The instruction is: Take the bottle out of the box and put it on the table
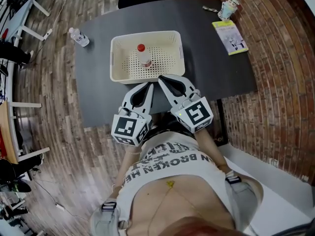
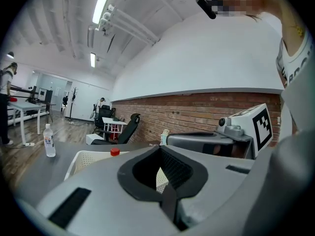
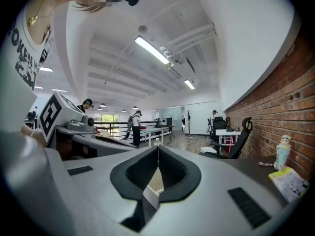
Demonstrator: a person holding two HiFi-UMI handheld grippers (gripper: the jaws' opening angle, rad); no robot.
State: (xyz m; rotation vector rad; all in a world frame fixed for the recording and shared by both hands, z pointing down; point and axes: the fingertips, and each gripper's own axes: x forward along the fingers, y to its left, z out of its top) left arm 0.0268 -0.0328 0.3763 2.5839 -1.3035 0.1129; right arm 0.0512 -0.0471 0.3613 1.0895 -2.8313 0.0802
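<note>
Head view: a cream perforated plastic box (image 1: 118, 75) sits mid-way on the dark grey table (image 1: 98, 97). Its only content is the clear bottle with the red cap (image 1: 143, 55), which stands upright left of centre, long axis vertical.

Left gripper (image 1: 149, 85) and right gripper (image 1: 161, 79) hang side by side, tips just short of the box's near wall. Both pairs of fingers are pressed together and hold nothing.

Left gripper view: the red cap (image 2: 114, 152) pokes above the box rim (image 2: 86, 157), ahead and a little left of my closed tips.

Judgement: the bottle lies straight ahead over the near wall, and both grippers are about equally near. The left is better in line. Its fingers must part before reaching in, and a side-on grip below the cap looks right.

Off-task: a second clear bottle with a white cap (image 1: 78, 37) at the table's far left corner, and a yellow-green booklet (image 1: 230, 37) far right.
</note>
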